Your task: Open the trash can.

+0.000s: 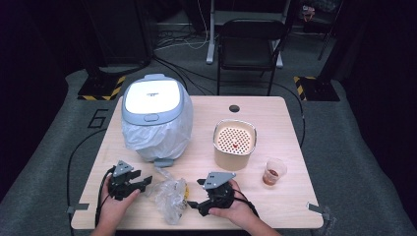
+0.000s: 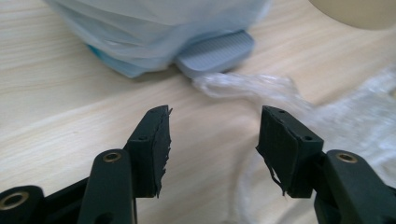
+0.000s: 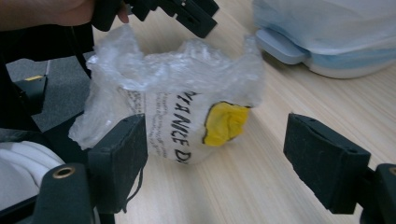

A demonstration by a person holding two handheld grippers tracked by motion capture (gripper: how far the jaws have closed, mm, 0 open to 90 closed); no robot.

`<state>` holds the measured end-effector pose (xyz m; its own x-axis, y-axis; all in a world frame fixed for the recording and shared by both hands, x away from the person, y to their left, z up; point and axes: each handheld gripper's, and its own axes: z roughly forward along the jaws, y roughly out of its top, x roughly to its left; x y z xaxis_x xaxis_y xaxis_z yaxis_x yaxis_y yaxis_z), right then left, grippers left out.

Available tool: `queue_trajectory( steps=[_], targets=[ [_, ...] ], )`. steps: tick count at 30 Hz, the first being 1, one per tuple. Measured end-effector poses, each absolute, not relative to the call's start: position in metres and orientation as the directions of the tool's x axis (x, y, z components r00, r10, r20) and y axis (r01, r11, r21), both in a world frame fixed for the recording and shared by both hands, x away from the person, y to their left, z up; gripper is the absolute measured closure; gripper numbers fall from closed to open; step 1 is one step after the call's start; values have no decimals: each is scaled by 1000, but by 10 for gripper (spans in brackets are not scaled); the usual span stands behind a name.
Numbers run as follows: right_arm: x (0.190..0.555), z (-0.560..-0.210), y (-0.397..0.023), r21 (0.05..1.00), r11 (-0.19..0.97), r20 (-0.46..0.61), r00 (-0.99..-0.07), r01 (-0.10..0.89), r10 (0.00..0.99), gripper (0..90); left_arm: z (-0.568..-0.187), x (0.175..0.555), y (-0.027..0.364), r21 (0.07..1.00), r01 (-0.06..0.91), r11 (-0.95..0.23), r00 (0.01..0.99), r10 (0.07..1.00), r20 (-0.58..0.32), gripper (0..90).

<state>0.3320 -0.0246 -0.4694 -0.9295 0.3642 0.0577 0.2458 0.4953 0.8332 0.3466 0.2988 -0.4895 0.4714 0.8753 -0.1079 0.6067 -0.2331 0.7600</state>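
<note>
Black jaws of the right gripper (image 3: 215, 154) standing apart close to the lens, nothing clamped, crinkled clear plastic bag (image 3: 173, 107) just ahead with its yellow patch (image 3: 225, 122) and black lettering turned this way. Same bag (image 1: 169, 194) lying near the front edge of the wooden table (image 1: 275, 206), between both hands and just in front of the pedal bin (image 1: 156, 118) lined with a white bag. Left gripper (image 2: 212, 140) likewise spread, empty, aimed at a twisted tail of the film beside the bin's grey pedal (image 2: 217, 51). Likely trouble: thin slippery film sliding out of a shallow pinch, or tearing if pulled two ways at once; bag skidding instead of lifting. Both hands low at the near edge, palms cupping the tools, jaws angled inward toward the bag.
</note>
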Motion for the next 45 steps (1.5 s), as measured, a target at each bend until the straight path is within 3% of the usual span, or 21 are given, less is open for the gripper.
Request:
queue_trajectory(
  steps=[6, 21, 27, 37, 44, 45],
  targets=[
    [325, -472, -12, 839, 495, 76, -950, 224, 301, 228, -498, 347, 279, 738, 615, -277, 514, 851, -109, 449],
    [326, -484, -18, 818, 518, 55, -932, 248, 358, 211, -507, 363, 214, 746, 558, -364, 616, 784, -78, 448],
    [334, -505, -13, 765, 582, 57, -929, 276, 366, 202, -508, 366, 214, 751, 552, -361, 610, 789, -69, 446],
    [339, -523, -1, 706, 654, 35, -935, 272, 352, 218, -494, 366, 245, 790, 535, -301, 550, 833, -55, 430],
    [337, -523, 2, 697, 678, -11, -942, 233, 336, 318, -494, 376, 251, 794, 552, -254, 506, 859, -76, 463],
    [335, -522, 2, 698, 672, 0, -939, 247, 345, 423, -496, 379, 249, 792, 554, -256, 496, 866, -66, 472]
  ],
)
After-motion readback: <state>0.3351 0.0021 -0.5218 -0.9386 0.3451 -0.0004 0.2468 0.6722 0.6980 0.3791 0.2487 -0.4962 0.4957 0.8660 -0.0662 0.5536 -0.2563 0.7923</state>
